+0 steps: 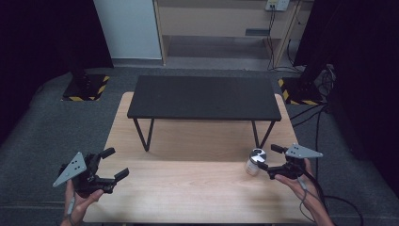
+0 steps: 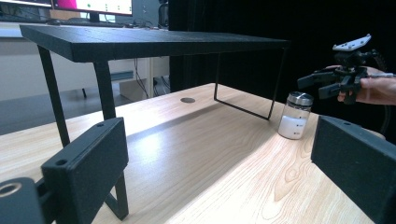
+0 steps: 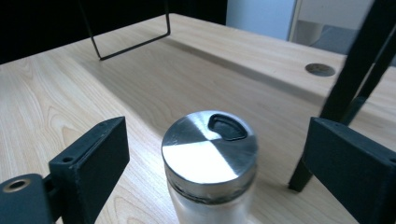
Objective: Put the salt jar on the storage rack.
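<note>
We've got the shaker jar (image 1: pixel 254 163) standing upright on the wooden table (image 1: pixel 188 188), long axis vertical, lid facing straight up, near the right front leg of the black riser shelf (image 1: pixel 204 98). From the right gripper view, the steel lid (image 3: pixel 210 155) shows its brushed, round face with a dark D-shaped pour opening set toward the far edge. Below the lid the body is clear glass, and from the left gripper view we see white powder filling its lower part.

The right gripper (image 1: pixel 264 157) is up at lid height, jaws spread wide on either side of the jar's top, with clear gaps both sides; nothing pinched, no contact we can make out. The jaw faces are flat, matte black blocks.

Over on the left, the left gripper (image 1: pixel 115 163) hangs over the near left part of the table, jaws splayed wide apart and empty, well away from the jar.

The tabletop is pale wood with strong grain; the shelf is a dark slab on thin wire legs.
</note>
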Demonstrator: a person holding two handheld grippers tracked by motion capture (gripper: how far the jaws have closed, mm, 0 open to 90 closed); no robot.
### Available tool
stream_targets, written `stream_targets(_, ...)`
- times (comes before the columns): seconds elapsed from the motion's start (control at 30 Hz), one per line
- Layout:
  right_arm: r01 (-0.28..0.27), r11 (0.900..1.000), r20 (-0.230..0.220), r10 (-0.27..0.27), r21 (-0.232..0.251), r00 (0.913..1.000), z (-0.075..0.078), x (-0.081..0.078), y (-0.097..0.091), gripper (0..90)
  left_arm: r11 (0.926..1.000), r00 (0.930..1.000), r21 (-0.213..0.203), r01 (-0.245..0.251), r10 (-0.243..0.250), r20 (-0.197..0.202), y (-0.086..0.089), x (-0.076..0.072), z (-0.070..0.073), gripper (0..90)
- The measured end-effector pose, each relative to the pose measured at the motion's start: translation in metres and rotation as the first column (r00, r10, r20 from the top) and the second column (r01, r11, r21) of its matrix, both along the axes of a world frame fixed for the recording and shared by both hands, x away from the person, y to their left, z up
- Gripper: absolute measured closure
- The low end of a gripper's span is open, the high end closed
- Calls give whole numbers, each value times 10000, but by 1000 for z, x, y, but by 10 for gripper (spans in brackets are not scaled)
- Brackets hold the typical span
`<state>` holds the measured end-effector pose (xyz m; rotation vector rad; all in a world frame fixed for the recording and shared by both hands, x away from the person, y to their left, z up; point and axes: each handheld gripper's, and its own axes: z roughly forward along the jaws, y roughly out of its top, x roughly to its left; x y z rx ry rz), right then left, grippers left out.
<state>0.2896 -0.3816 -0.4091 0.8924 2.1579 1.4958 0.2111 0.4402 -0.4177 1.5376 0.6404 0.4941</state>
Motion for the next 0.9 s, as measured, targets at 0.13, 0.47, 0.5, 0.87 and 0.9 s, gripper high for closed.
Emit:
stream_targets(0.13, -58, 9998, -185, 54, -199, 9998, -4, 5, 7, 81, 10000, 10000, 41, 38, -38, -11, 0, 1, 0, 28)
stream_targets(0.47, -160, 9982, -478, 133, -582, 9988, -9, 17, 16, 244, 10000, 10000, 47, 44, -44, -4, 0, 1, 0, 28)
stream_targets(0.5, -215, 9980, -491, 186, -600, 9986, -10, 17, 17, 277, 10000, 10000, 50, 51, -51, -15, 0, 1, 0, 28)
stream_targets(0.87, 380, 9901, -350, -431, -1350, 9985, 5, 5, 34, 343, 10000, 10000, 19, 19, -19, 10, 0, 0, 0, 28)
stream_targets(0.9, 373, 9894, -354, -426, -1402, 9985, 7, 3, 36, 344, 10000, 10000, 16, 16, -16, 12, 0, 0, 0, 28)
